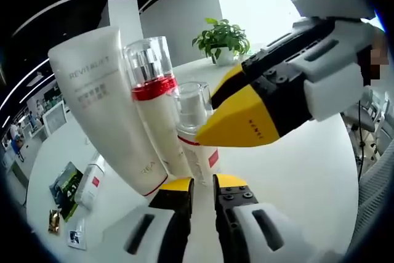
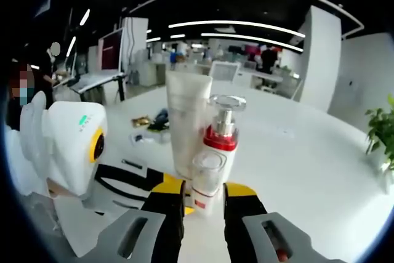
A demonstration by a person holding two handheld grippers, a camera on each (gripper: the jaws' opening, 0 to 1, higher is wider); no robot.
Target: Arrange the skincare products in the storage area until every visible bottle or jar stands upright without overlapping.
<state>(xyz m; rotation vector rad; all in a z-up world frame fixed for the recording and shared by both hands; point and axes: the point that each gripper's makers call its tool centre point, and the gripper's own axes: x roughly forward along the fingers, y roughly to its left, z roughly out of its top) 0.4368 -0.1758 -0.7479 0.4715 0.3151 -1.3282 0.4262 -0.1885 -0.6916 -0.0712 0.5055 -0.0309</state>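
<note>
Right gripper view, one tube (image 2: 186, 121), two pump bottles, right tool (image 2: 204, 196) gripping smaller bottle (image 2: 206, 180), left tool (image 1: 203, 189) nearly closed, empty

I look across a broad, glossy white round table (image 2: 320, 152); beyond it opens a large office with a dark ceiling (image 2: 203, 1) crossed by long curved white light strips (image 2: 246, 26); a thick white square pillar (image 2: 320, 60) rises on the right of the right gripper view; desks with monitors (image 2: 111, 50) stand further back, and people move among them, too blurred to describe; in the left gripper view a leafy green potted plant (image 1: 221, 40) sits at the table's far edge against a bright white wall (image 1: 178, 13).
</note>
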